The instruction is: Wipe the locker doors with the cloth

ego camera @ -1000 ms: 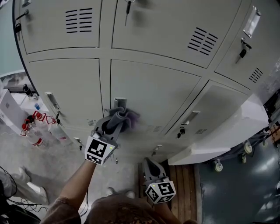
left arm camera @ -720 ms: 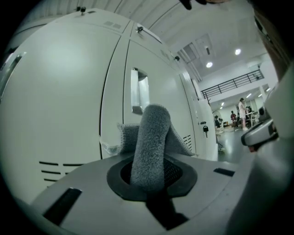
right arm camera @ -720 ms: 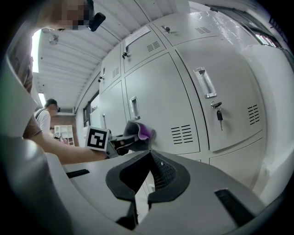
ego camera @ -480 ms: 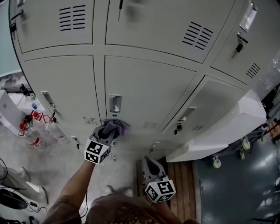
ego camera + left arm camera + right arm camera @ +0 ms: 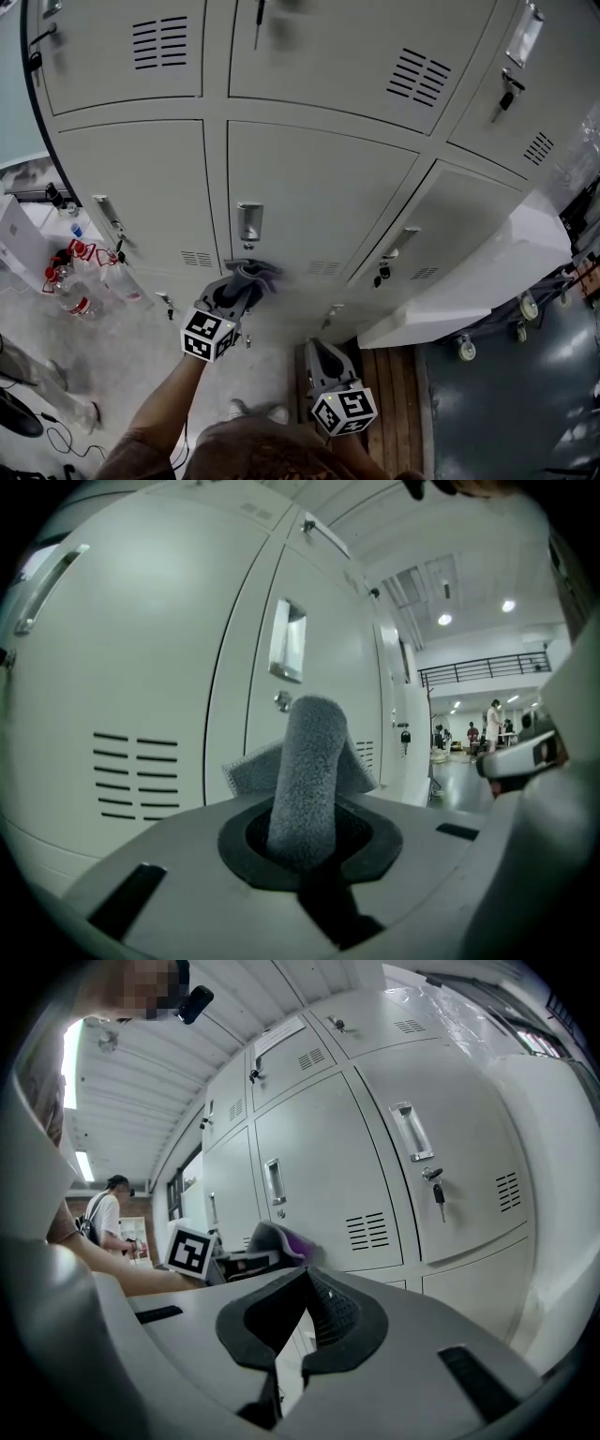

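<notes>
A bank of pale grey locker doors (image 5: pixel 319 187) fills the head view. My left gripper (image 5: pixel 246 284) is shut on a grey cloth (image 5: pixel 255 276) with a purple edge and presses it against the lower part of the middle door, just below its recessed handle (image 5: pixel 248 223). Seen from the left gripper view, the cloth (image 5: pixel 305 775) stands up between the jaws, next to the door's vent slots (image 5: pixel 118 775). My right gripper (image 5: pixel 322 361) hangs low near the person's body with its jaws shut and nothing in them. The right gripper view shows the cloth (image 5: pixel 279 1240) against the lockers.
Plastic bottles (image 5: pixel 66 281) and red-handled items stand on the floor at the left. A white cart on castors (image 5: pixel 469 309) sits at the right beside wooden boards (image 5: pixel 389 394). A key (image 5: pixel 438 1194) hangs in the neighbouring door's lock. People stand far off in the hall.
My left gripper slid the cloth down the middle door from handle height to below the handle, then held about there. The right gripper has stayed put.
</notes>
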`<state>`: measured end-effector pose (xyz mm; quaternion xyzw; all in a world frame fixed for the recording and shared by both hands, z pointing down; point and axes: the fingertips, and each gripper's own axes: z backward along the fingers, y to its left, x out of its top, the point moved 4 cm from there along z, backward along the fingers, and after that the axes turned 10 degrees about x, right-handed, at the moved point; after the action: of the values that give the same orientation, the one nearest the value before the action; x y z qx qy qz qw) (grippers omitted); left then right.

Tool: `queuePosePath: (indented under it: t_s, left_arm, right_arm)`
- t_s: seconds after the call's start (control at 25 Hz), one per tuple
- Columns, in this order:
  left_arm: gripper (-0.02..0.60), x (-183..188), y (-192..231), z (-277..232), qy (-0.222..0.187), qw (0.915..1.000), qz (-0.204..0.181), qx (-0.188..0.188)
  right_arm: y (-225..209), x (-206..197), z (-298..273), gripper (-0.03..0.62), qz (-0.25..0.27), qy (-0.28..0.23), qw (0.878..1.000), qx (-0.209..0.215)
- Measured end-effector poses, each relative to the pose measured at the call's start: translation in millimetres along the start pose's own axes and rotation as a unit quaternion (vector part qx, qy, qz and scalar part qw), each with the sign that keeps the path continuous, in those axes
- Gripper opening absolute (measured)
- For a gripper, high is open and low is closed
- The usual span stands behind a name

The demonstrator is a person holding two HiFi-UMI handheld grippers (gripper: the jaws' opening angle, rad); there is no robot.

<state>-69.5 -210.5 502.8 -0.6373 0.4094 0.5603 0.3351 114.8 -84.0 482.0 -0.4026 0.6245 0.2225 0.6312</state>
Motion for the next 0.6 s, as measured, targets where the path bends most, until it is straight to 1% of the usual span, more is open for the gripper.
queuePosePath:
  t_s: [0.2, 0.4, 0.6]
  left_arm:
    - [0.043, 51, -18, 13, -0.048, 0.9985, -0.016, -0.021]
    - [0.043, 108, -31, 23, -0.091, 0.9941, -0.039, -0.043]
    - [0.043, 174, -33, 29, -0.135, 0.989, -0.041, -0.046]
  right_arm:
    - [5, -1, -1, -0.002, -0.001, -0.002, 1.0, 0.004]
    - [10, -1, -2, -0.002, 0.0, -0.005, 1.0, 0.009]
    - [11, -1, -1, -0.002, 0.001, -0.007, 1.0, 0.011]
